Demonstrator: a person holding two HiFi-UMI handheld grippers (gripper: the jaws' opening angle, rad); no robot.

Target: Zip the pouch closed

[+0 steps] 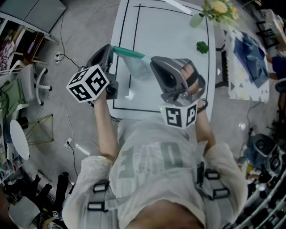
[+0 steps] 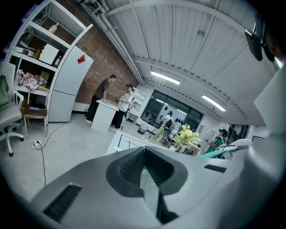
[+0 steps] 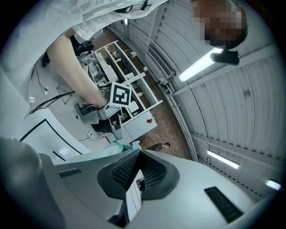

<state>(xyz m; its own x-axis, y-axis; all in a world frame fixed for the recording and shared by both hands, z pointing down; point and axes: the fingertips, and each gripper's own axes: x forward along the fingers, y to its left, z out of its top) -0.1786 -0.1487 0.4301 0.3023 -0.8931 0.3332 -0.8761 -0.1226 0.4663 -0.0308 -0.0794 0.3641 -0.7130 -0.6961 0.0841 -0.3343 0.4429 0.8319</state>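
A translucent pouch (image 1: 136, 69) with a green zipper strip (image 1: 129, 53) along its top hangs in the air over the white table (image 1: 178, 89). My left gripper (image 1: 111, 48) is shut on the strip's left end, and meshy pouch material (image 2: 149, 188) shows between its jaws. On the other side, my right gripper (image 1: 153, 61) is shut on the strip's right end. In the right gripper view a white piece (image 3: 133, 194) sits pinched between the pads, and the green pouch edge (image 3: 117, 146) runs away towards the left gripper (image 3: 96, 114). Whether that piece is the slider I cannot tell.
A black rectangle outline (image 1: 134, 44) is marked on the table. A small green object (image 1: 202, 46) and a vase of yellow flowers (image 1: 219, 9) stand at the far right. A white office chair (image 1: 31, 82) and cables lie on the floor at left.
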